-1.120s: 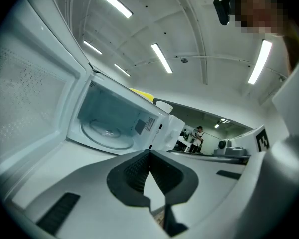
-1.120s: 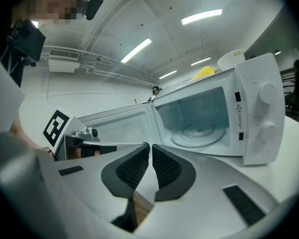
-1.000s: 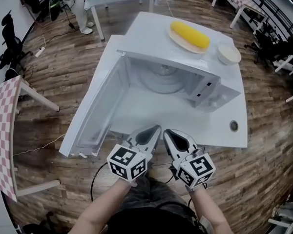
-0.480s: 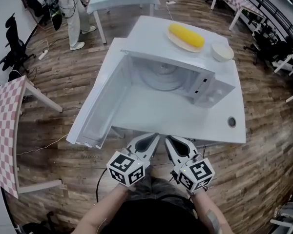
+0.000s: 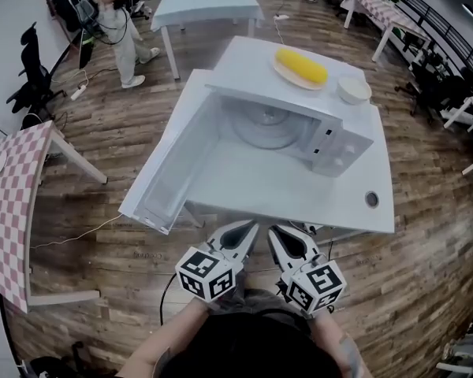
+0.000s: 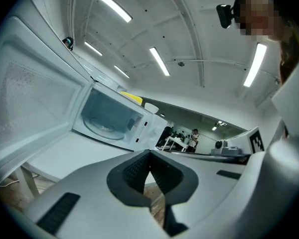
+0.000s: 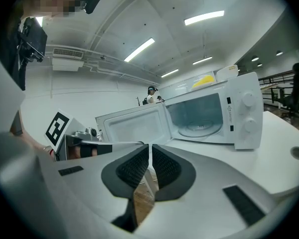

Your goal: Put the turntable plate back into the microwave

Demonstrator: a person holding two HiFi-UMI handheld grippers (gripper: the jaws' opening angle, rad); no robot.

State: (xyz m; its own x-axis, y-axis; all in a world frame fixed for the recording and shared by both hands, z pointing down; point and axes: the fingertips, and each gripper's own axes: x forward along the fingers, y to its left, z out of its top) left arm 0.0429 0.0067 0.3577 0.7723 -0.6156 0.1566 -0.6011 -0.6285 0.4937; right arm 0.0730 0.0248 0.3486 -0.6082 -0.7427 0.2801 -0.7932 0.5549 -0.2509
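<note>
White table (image 5: 299, 203) on wood floor, open white microwave (image 5: 343, 150) at centre, clear round turntable plate (image 5: 264, 130) inside, left gripper (image 5: 247, 227) and right gripper (image 5: 274, 230) at lower centre, jaws together, empty.

The round clear glass turntable plate (image 5: 262, 129) lies flat on the cavity floor of the white microwave (image 5: 343, 146), whose door (image 5: 169, 168) stands wide open.

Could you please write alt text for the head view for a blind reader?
A white microwave stands on a table, door wide open, turntable plate inside. In front, left gripper and right gripper hang side by side, jaws shut, empty. Corn and a bowl sit on top.
</note>
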